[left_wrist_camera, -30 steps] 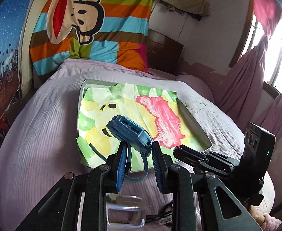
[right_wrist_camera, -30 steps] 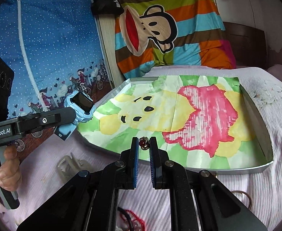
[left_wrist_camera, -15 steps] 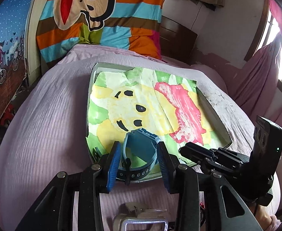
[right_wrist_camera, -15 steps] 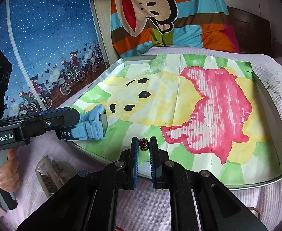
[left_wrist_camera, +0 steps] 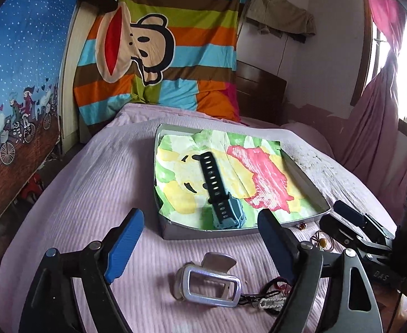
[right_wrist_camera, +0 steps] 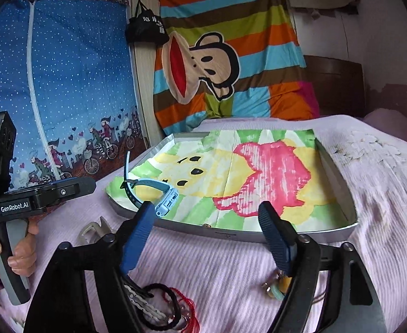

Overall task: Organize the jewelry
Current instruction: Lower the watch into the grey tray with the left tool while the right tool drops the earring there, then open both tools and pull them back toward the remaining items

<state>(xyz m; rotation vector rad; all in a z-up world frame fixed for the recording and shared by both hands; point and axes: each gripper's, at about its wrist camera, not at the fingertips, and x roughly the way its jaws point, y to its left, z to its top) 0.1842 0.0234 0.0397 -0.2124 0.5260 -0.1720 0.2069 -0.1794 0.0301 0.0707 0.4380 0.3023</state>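
A blue watch lies in the shallow tray, near its front edge; it also shows in the right wrist view. My left gripper is open and empty, above the bed in front of the tray. My right gripper is open and empty, in front of the tray. A small red bead piece lies on the bed just outside the tray's front edge. A silver clasp, black and red cords and a yellow-bead ring lie on the bed.
The tray is lined with a painted yellow, pink and green paper. The pink bedspread surrounds it. A striped monkey blanket hangs behind. A blue wardrobe cover stands left, a curtained window right.
My left gripper opened and let go of the blue watch, which now lies in the tray, then drew back. My right gripper opened and released the small red bead piece.
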